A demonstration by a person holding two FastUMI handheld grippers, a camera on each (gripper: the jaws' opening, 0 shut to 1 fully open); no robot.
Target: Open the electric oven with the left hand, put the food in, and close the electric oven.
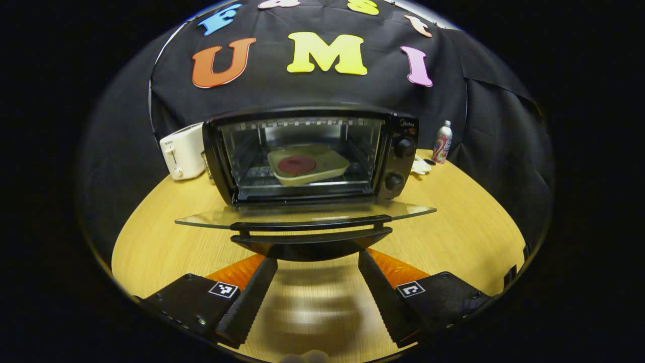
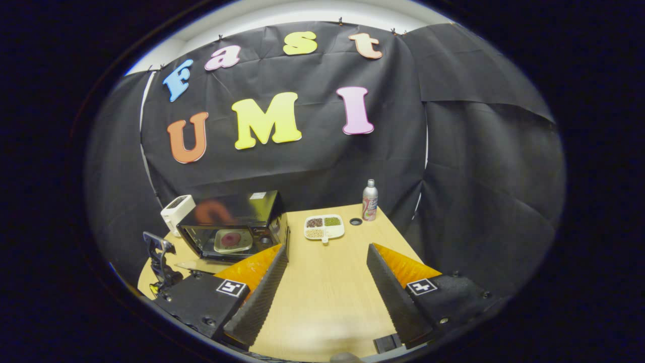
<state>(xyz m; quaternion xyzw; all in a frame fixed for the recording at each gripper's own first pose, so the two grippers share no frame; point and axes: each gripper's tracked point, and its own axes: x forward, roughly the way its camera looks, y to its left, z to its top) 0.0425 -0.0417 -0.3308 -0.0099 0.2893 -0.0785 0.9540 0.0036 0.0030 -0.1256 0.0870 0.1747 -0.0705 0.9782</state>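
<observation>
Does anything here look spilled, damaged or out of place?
Nothing stands out. The black electric oven sits upright on the wooden table, its glass door folded down flat, and the pale square plate with a dark red round food lies level on the rack.

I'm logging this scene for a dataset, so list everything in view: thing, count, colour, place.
electric oven: 1, black, back of table, glass door down
tray of food: 1, cream with dark red round, inside oven
toaster: 1, white, left of oven
bottle: 1, silver and pink, back right
divided dish: 1, white, right of oven
table: 1, light wood
left gripper: 1, open, before door handle
right gripper: 1, open, over table
</observation>
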